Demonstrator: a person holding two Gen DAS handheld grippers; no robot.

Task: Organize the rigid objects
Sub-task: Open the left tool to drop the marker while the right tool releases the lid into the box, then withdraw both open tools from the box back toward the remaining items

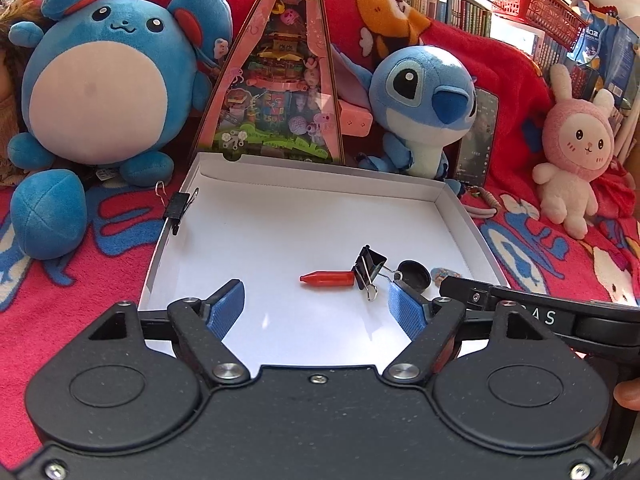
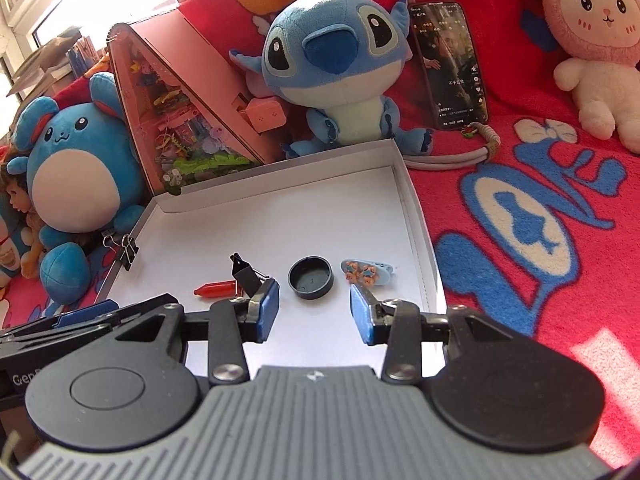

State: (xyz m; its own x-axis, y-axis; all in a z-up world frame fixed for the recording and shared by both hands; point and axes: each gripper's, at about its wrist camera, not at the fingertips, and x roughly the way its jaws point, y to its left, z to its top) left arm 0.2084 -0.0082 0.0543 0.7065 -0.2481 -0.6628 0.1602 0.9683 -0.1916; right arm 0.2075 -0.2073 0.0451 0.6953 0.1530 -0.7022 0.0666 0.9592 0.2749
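Observation:
A shallow white box [image 1: 224, 208] [image 2: 416, 216] lies on a red blanket. In it lie a red crayon-like piece [image 1: 327, 279] [image 2: 216, 290], a black binder clip [image 1: 369, 267] [image 2: 246, 276], a black round cap [image 1: 415, 274] [image 2: 311, 278] and a small blue hair clip with bears [image 2: 367, 272]. A second binder clip [image 1: 181, 205] [image 2: 127, 249] is clamped on the box's left wall. My left gripper [image 1: 318, 308] is open and empty just short of the crayon. My right gripper [image 2: 314, 312] is open and empty just short of the cap.
Behind the box stand a round blue plush [image 1: 100, 80], a pink triangular toy box [image 1: 280, 92], a Stitch plush [image 1: 424, 104] [image 2: 340, 60] and a phone [image 2: 450, 64]. A pink rabbit plush [image 1: 572, 148] sits at the right. A red basket [image 1: 536, 8] is behind.

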